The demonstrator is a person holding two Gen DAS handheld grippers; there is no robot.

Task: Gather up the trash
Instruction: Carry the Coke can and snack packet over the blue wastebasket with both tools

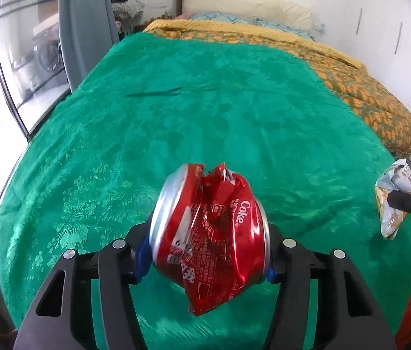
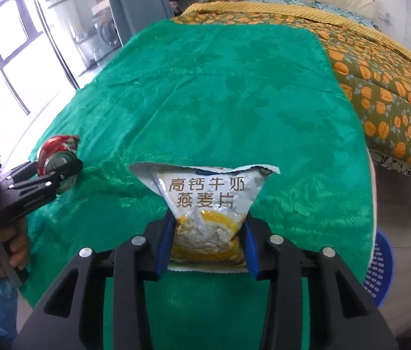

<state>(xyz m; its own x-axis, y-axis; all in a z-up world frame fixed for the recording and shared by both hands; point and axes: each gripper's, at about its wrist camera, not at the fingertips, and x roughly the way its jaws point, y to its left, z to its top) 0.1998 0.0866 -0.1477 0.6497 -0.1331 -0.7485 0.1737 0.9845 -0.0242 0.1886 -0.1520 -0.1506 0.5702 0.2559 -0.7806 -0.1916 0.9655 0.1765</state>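
Above the near edge of the green bedspread (image 1: pixel 205 102), left gripper (image 1: pixel 208 250) clamped on a crushed Coke can (image 1: pixel 211 233), right gripper (image 2: pixel 208 242) pinched on an opened oatmeal packet (image 2: pixel 205 201), both held clear of the cloth. Likely next: carrying to the blue basket (image 2: pixel 380 277) beside the bed's right corner. Best kept squeezed firmly, packet mouth upward against spills, released only over the basket.

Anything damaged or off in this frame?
Crushed red Coke can in the left gripper is badly dented and torn. White-and-yellow oatmeal packet in the right gripper is ripped open on top. Nothing spilled.
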